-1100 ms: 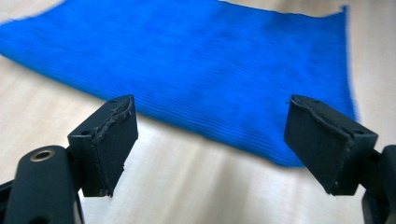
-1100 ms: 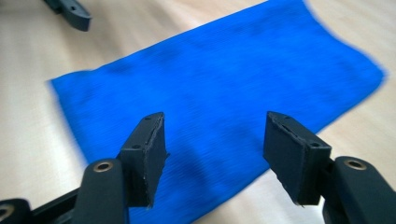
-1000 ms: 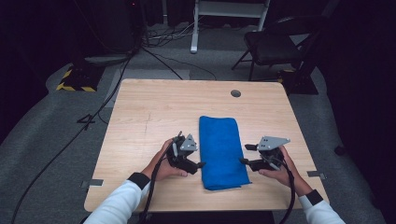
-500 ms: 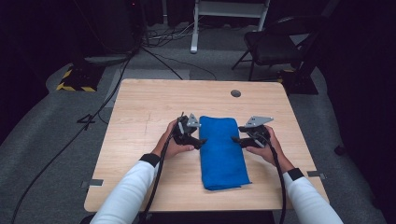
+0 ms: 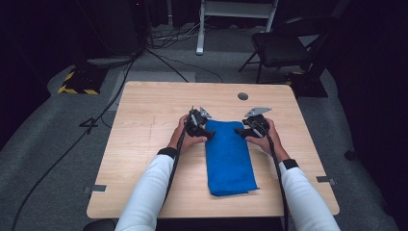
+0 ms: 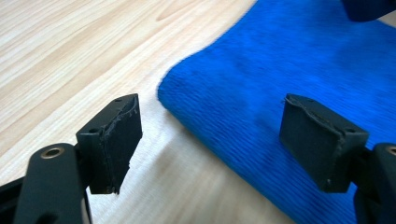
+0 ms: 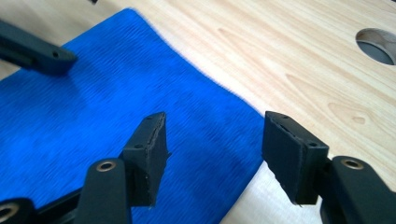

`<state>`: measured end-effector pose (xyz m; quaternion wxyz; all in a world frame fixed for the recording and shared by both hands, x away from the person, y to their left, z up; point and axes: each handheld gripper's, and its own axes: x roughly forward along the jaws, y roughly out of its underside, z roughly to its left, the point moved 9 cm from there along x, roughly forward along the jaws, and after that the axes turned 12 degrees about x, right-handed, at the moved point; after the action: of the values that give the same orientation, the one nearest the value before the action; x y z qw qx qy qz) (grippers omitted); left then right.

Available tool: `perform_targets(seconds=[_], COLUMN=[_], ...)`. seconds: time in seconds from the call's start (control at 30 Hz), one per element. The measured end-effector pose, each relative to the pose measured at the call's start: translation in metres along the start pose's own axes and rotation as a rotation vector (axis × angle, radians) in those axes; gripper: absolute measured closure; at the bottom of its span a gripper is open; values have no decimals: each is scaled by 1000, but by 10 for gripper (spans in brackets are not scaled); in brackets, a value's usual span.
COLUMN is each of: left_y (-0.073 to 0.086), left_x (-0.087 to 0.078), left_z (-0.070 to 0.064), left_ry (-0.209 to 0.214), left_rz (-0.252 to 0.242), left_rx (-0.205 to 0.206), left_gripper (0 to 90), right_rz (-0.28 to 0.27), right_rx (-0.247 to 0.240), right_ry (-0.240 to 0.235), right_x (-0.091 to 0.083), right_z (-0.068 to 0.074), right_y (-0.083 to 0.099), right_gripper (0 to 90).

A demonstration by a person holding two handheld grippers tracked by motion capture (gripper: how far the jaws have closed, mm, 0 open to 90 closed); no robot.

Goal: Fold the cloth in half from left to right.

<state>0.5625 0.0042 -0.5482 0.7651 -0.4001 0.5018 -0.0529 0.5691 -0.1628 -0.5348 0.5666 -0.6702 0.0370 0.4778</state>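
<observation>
Now both grippers, left (image 5: 208, 132) and right (image 5: 239, 131), fingers spread wide, straddle far corners of folded blue terry towel (image 5: 230, 159) on pale wooden table (image 5: 144, 115); next likely pinch, unfold.

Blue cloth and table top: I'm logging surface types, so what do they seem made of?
The blue cloth looks like soft ribbed or knitted fabric, matte, with fine woven lines. The table top looks like pale wood or wood-look laminate, smooth, showing grain and knots.

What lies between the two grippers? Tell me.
In the high view, the far end of the folded blue towel lies between the left gripper and right gripper.
</observation>
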Motion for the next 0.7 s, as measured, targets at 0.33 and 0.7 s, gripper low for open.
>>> perform_targets(seconds=[0.33, 0.7], left_y=[9, 17], left_x=[4, 4], left_z=[9, 12], left_ry=[-16, 13], left_rz=[43, 54], left_rx=[-17, -25], left_gripper=[307, 332], right_rz=[74, 87], right_rx=[5, 54], right_ry=[15, 14], right_x=[26, 33], right_z=[2, 0], right_y=[3, 2], right_gripper=[366, 256])
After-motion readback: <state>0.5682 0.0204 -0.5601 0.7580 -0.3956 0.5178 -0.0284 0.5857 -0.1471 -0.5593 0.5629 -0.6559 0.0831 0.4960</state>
